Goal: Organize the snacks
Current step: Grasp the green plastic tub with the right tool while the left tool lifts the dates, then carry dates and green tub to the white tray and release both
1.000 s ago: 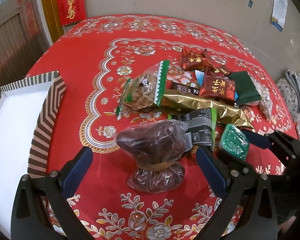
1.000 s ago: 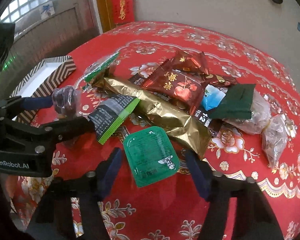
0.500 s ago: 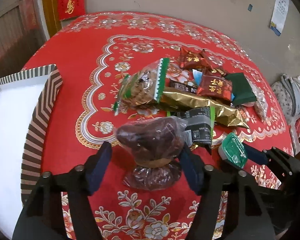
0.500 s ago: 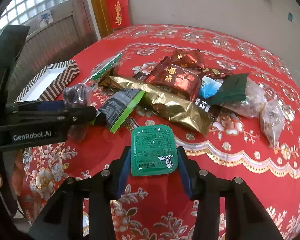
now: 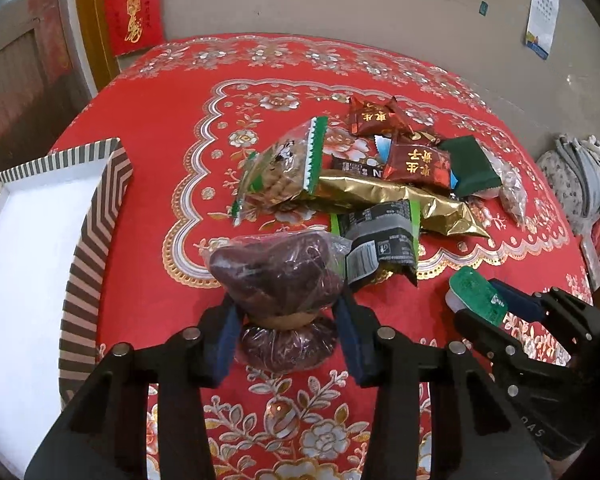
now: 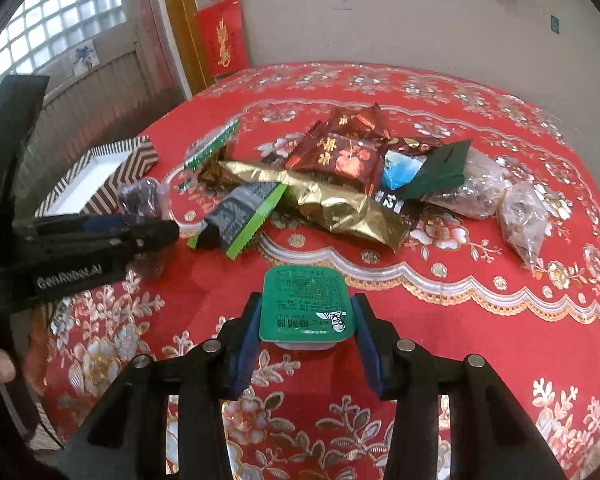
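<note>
A clear bag of dark red dates [image 5: 276,276] stands on the red flowered tablecloth [image 5: 148,208]. My left gripper [image 5: 286,308] has a blue pad against each side of the bag, and its jaws are still closing on it. The bag [image 6: 140,200] also shows beside the left gripper [image 6: 168,228] in the right wrist view. My right gripper [image 6: 306,308] is shut on a green-lidded cup [image 6: 304,292], held just above the cloth. That cup [image 5: 476,292] shows at the lower right in the left wrist view.
A striped box [image 5: 88,248] with a white inside stands at the left. The snack pile behind holds a gold packet [image 5: 380,196], a green-edged nut bag [image 5: 284,168], red packets [image 5: 416,164] and a black-and-green packet [image 5: 384,240]. Folded cloth [image 5: 580,184] lies off the table's right.
The left jaws narrowed from wide open until the pads met the date bag. The right jaws closed on the green cup and drew it nearer, off the cloth.
</note>
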The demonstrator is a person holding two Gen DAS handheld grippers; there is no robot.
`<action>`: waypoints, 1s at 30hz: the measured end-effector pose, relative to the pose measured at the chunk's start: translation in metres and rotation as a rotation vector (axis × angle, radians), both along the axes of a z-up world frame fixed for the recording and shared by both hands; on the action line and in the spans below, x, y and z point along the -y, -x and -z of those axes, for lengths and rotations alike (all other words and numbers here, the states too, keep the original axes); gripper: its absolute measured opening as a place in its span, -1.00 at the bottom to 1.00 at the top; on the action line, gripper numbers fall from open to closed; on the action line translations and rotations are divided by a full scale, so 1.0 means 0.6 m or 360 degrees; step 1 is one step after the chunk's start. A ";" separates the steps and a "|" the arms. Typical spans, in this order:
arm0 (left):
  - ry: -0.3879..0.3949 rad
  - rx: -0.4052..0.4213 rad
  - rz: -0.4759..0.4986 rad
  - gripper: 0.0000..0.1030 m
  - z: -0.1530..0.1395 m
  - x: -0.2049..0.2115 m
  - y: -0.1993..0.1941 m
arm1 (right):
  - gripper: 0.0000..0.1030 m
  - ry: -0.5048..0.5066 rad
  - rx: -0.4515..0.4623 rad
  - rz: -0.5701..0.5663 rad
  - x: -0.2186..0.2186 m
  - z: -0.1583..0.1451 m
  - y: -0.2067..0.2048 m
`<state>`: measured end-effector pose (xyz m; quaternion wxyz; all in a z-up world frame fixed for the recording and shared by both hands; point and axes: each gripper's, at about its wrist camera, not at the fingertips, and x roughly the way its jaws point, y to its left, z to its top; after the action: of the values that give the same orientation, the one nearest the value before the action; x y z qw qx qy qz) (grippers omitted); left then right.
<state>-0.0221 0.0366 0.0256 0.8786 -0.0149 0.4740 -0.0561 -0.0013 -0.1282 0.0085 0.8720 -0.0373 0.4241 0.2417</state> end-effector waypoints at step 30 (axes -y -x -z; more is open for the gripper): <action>-0.0012 0.0077 0.0023 -0.20 -0.039 -0.010 0.026 | -0.14 0.0038 0.0039 -0.0030 -0.025 -0.043 0.011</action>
<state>-0.0379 0.0428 0.0488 0.8894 -0.0068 0.4529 -0.0610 -0.0079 -0.1133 0.0344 0.8743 -0.0547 0.4158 0.2443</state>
